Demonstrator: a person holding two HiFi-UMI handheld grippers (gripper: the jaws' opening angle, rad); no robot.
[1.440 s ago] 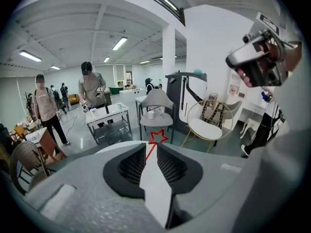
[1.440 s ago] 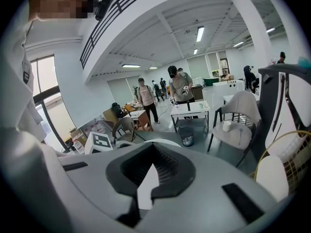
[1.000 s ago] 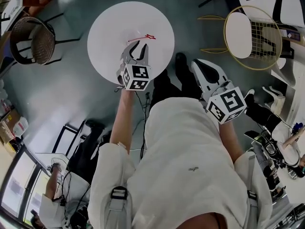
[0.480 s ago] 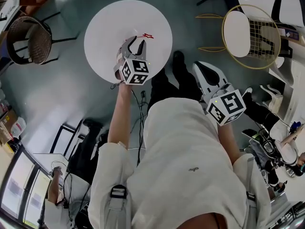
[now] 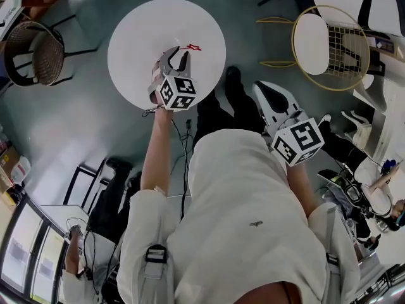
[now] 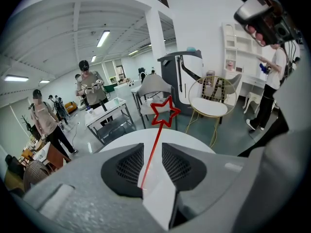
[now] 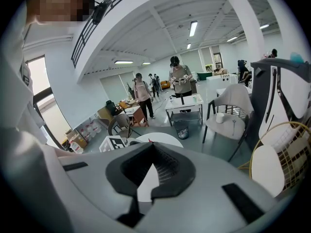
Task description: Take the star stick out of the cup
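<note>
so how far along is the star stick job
Done: the red star-topped stick looks out already; no cup shows in any view. In hand: it sits between the left gripper's jaws, which have just been opening, above the round white table. Left: probably setting it down and drawing the gripper away.

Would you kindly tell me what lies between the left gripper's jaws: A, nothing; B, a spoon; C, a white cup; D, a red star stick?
D: the star stick runs up between the jaws of the left gripper, which have just been opening and stand apart on either side of it.
</note>
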